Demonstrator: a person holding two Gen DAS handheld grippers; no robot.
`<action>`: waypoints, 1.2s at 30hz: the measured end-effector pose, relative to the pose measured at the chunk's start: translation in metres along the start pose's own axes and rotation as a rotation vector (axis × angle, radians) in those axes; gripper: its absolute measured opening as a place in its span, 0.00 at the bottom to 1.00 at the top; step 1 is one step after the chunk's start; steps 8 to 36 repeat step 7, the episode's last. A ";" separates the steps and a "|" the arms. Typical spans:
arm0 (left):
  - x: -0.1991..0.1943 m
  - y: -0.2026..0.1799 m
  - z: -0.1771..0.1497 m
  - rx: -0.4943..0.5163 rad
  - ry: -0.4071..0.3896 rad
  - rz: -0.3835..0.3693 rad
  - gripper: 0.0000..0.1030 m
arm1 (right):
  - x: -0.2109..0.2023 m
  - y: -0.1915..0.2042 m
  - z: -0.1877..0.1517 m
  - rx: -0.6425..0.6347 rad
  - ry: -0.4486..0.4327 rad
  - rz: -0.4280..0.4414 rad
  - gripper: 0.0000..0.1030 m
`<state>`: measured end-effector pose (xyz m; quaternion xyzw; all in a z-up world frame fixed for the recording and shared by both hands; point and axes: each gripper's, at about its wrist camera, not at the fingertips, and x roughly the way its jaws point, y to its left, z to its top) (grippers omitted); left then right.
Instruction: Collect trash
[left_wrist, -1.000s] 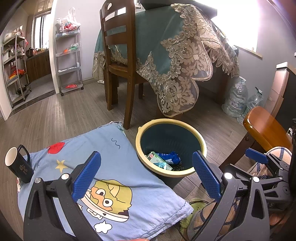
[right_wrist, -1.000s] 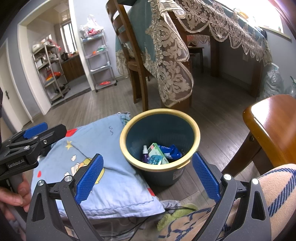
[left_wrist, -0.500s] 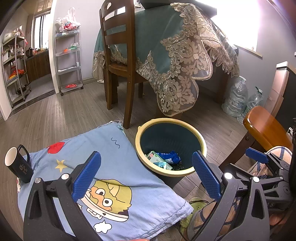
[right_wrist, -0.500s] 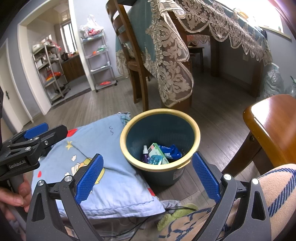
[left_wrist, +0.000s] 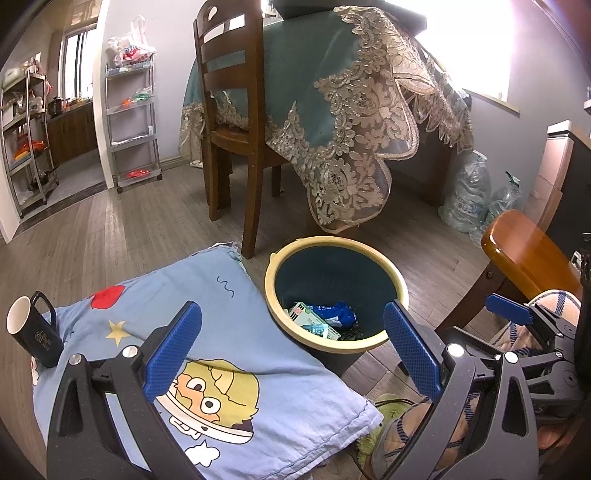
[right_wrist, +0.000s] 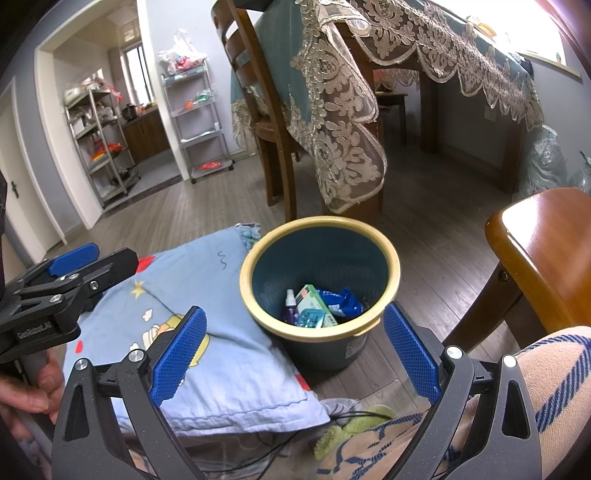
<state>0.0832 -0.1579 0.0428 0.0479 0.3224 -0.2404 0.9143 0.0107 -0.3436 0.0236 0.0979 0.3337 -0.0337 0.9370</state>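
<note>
A dark teal trash bin with a cream rim (left_wrist: 399, 288) (right_wrist: 394, 266) stands on the wood floor. Inside lie a green-white box (left_wrist: 310, 319) (right_wrist: 312, 301), a blue wrapper (left_wrist: 338, 310) (right_wrist: 341, 299) and a small spray bottle (right_wrist: 289, 300). My left gripper (left_wrist: 291, 350) is open and empty, held over the blue cartoon pillow (left_wrist: 207, 332) just left of the bin. My right gripper (right_wrist: 291, 350) is open and empty, near the bin's front. The left gripper also shows at the left of the right wrist view (right_wrist: 70, 273).
A black mug (left_wrist: 31, 332) stands on the pillow's left corner. A wooden chair (left_wrist: 229, 122) and a table with a lace cloth (left_wrist: 351, 110) stand behind the bin. Another wooden chair (right_wrist: 543, 258) and a striped blanket (right_wrist: 535, 387) are at the right. Plastic bottles (left_wrist: 472, 192) stand by the wall.
</note>
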 end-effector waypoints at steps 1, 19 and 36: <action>0.000 0.000 0.000 -0.001 0.001 0.001 0.94 | 0.000 0.000 0.000 0.000 0.000 0.000 0.93; 0.001 0.001 0.000 -0.006 0.008 0.006 0.94 | 0.000 0.000 0.000 0.000 0.000 0.000 0.93; 0.001 0.001 0.000 -0.006 0.008 0.006 0.94 | 0.000 0.000 0.000 0.000 0.000 0.000 0.93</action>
